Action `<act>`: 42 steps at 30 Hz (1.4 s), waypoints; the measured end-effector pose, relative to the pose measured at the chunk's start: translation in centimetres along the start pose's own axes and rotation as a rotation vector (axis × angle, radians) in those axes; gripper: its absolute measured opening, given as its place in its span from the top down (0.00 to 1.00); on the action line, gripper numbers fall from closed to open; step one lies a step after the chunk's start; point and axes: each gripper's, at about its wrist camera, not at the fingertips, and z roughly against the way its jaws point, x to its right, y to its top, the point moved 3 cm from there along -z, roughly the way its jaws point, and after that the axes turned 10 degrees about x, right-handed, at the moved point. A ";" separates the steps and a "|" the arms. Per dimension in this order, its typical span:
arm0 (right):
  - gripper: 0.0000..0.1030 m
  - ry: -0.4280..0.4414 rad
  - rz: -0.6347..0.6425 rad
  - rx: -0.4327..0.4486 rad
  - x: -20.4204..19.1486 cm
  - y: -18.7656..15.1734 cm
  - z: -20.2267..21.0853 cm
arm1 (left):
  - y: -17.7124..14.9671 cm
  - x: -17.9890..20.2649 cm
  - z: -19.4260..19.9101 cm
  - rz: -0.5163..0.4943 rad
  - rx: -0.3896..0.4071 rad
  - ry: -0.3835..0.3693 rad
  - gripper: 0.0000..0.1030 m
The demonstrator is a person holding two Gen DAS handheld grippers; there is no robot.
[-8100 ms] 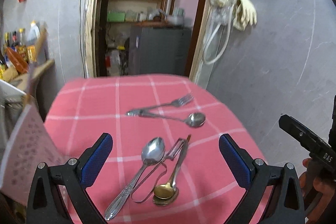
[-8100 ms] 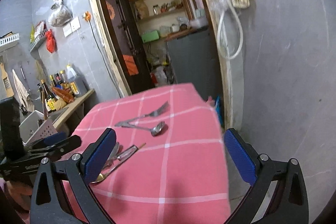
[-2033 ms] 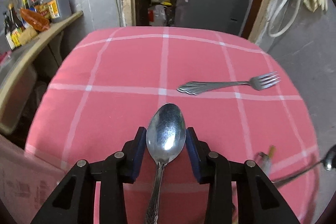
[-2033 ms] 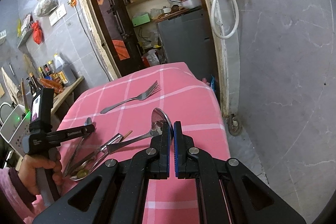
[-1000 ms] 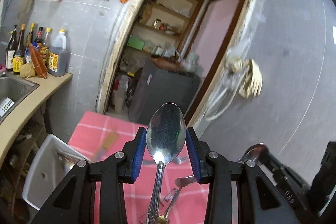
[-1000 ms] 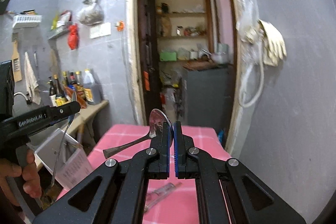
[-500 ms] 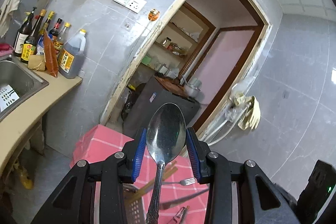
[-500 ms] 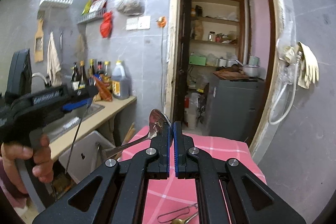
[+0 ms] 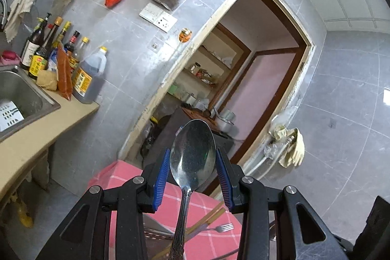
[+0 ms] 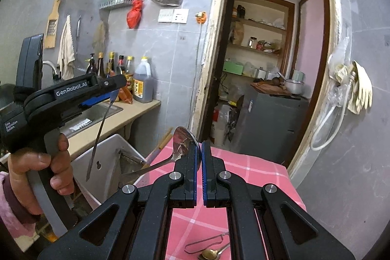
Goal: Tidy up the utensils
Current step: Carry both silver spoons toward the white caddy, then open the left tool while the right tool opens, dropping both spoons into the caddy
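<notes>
In the left wrist view, my left gripper (image 9: 192, 177) is shut on the bowl of a large steel spoon (image 9: 192, 155), whose handle runs back under the camera. The right wrist view shows that same left gripper (image 10: 114, 89) up at the left, the large spoon's handle (image 10: 98, 135) hanging down from it over a white utensil bin (image 10: 107, 157). My right gripper (image 10: 201, 162) is shut on a smaller spoon (image 10: 181, 143), its handle sticking out left towards the bin. Chopsticks (image 10: 162, 141) stand in the bin.
A fork (image 9: 220, 227) lies on the pink checked table (image 10: 246, 169); a gold spoon (image 10: 210, 254) and a wire clip (image 10: 207, 244) lie near its front. Left of the bin are a counter (image 10: 136, 111), a sink (image 9: 17, 94) and bottles (image 10: 142, 84). A person's hand (image 10: 36, 174) grips the left handle.
Both grippers have swung left, away from the table and towards the counter and white bin, each still holding its spoon. The left view has rolled, so the doorway now leans.
</notes>
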 end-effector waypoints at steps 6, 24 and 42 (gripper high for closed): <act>0.97 0.031 0.034 -0.024 -2.0 -0.3 -0.8 | -0.2 -0.2 1.0 -0.026 0.058 0.025 0.65; 0.97 0.065 0.023 -0.065 -3.5 -2.2 -1.4 | -0.4 -1.1 2.4 -0.066 0.143 0.081 0.65; 0.76 0.140 -0.147 -0.081 -2.3 -2.8 -1.7 | 0.1 -0.9 4.7 -0.158 -0.016 0.089 0.46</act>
